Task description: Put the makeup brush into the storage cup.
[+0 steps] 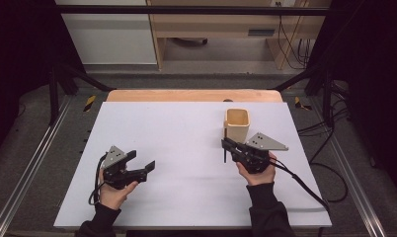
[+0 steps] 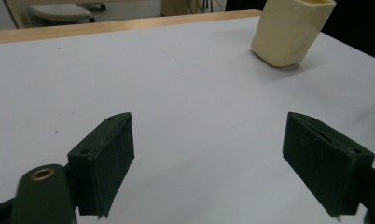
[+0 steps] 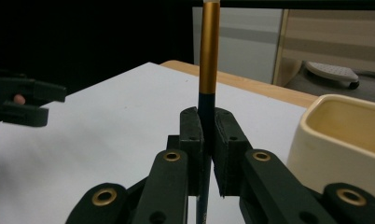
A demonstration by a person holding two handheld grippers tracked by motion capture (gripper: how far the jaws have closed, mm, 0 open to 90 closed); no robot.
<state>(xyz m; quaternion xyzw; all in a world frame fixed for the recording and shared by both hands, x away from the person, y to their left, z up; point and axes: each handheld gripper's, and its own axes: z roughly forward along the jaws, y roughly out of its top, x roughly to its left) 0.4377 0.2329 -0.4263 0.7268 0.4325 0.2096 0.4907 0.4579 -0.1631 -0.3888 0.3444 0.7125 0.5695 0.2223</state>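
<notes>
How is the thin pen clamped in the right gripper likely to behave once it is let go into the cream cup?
The pen looks stiff and straight, so it probably won't flex. Its glossy gold barrel may slip in the right gripper. Round and slim, it would likely lean against the cup wall, or roll if it lands on the table.

Bright, evenly lit table (image 1: 186, 148), dark surroundings, soft shadows, slightly blurred close-ups.

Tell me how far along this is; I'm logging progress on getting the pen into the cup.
Done: the right gripper is clamped on the pen, beside the cream cup. In hand: the pen is held above the table. The left gripper is open, holding nothing. Left: dropping the pen into the cup.
</notes>
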